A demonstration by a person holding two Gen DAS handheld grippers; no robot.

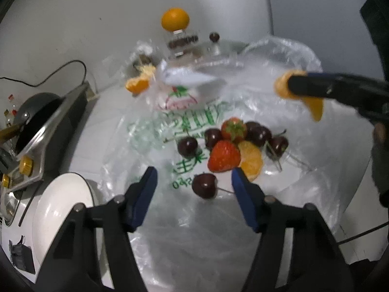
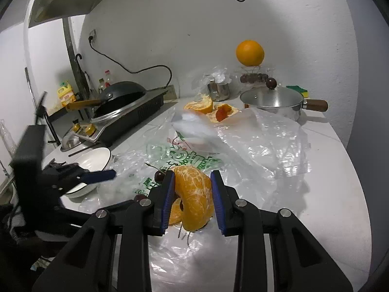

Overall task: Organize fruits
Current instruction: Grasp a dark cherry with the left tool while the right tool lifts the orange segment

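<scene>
My right gripper [image 2: 193, 194] is shut on a peeled orange piece [image 2: 195, 194] and holds it above the plastic bag; it also shows in the left wrist view [image 1: 287, 86]. My left gripper [image 1: 193, 177] is open and empty, low over a lone cherry [image 1: 204, 186]. Ahead of it on the clear plastic bag [image 1: 243, 90] lie two strawberries [image 1: 223, 155], several dark cherries [image 1: 259, 133] and an orange segment [image 1: 251, 161]. A white bowl [image 2: 94, 163] sits at the left, beside the left gripper [image 2: 102, 175].
A whole orange [image 2: 250, 52] rests on a glass container at the back wall. Orange peel [image 2: 201, 105] lies beyond the bag. A lidded steel pot [image 2: 274, 101] stands at back right. A stove with a black pan [image 2: 121, 92] is at left.
</scene>
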